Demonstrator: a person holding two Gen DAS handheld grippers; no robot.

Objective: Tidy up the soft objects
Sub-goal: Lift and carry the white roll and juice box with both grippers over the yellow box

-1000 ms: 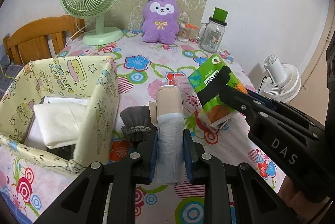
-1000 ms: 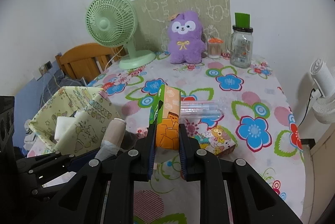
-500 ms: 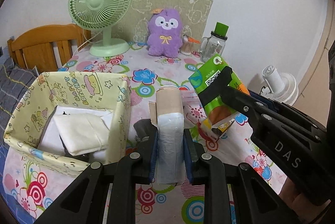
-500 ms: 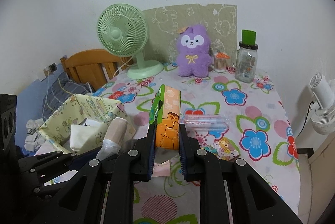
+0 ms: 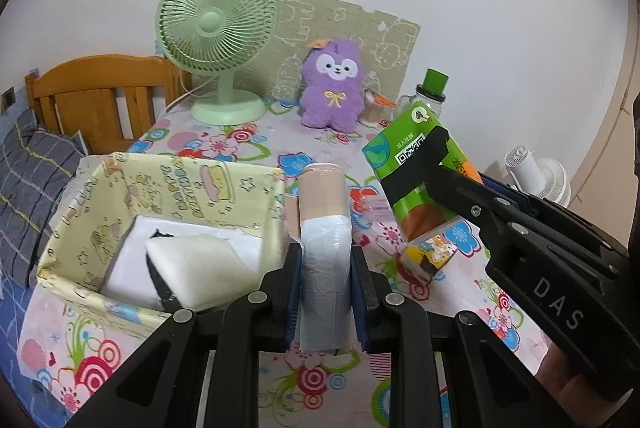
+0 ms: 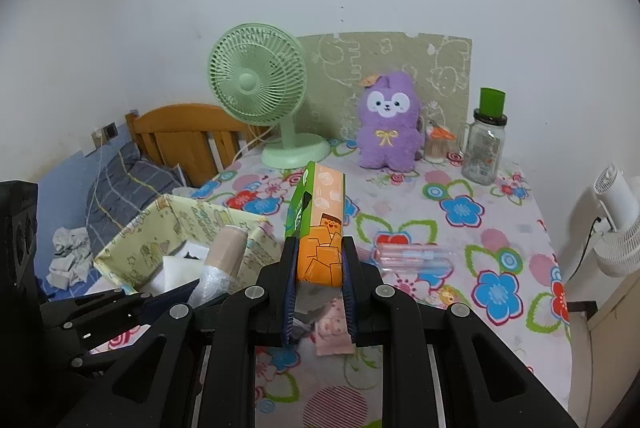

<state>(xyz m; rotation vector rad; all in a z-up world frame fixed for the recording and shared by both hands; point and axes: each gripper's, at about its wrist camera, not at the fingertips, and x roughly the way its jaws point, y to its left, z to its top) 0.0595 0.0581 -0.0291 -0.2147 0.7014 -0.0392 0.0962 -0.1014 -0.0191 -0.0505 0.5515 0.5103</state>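
My left gripper (image 5: 325, 268) is shut on a roll of white plastic bags with a beige paper band (image 5: 323, 236), held above the table beside the yellow cartoon-print box (image 5: 120, 180). The roll also shows in the right wrist view (image 6: 224, 256). My right gripper (image 6: 319, 264) is shut on a green and orange tissue pack (image 6: 320, 228), held above the table; it shows at the right of the left wrist view (image 5: 420, 168). The box (image 6: 176, 228) holds a folded white cloth (image 5: 200, 264). A purple plush toy (image 6: 386, 120) sits at the back.
A green desk fan (image 6: 260, 88), a glass jar with a green lid (image 6: 484, 144) and a small toothpick holder (image 6: 438, 144) stand at the table's back. A clear pink tube pack (image 6: 412, 256) lies mid-table. A wooden headboard (image 5: 100, 96) and bedding are left; a white fan (image 6: 616, 228) is right.
Both grippers have risen and pulled back with their loads. The table and the box now appear lower and farther; the box's inside shows more fully.
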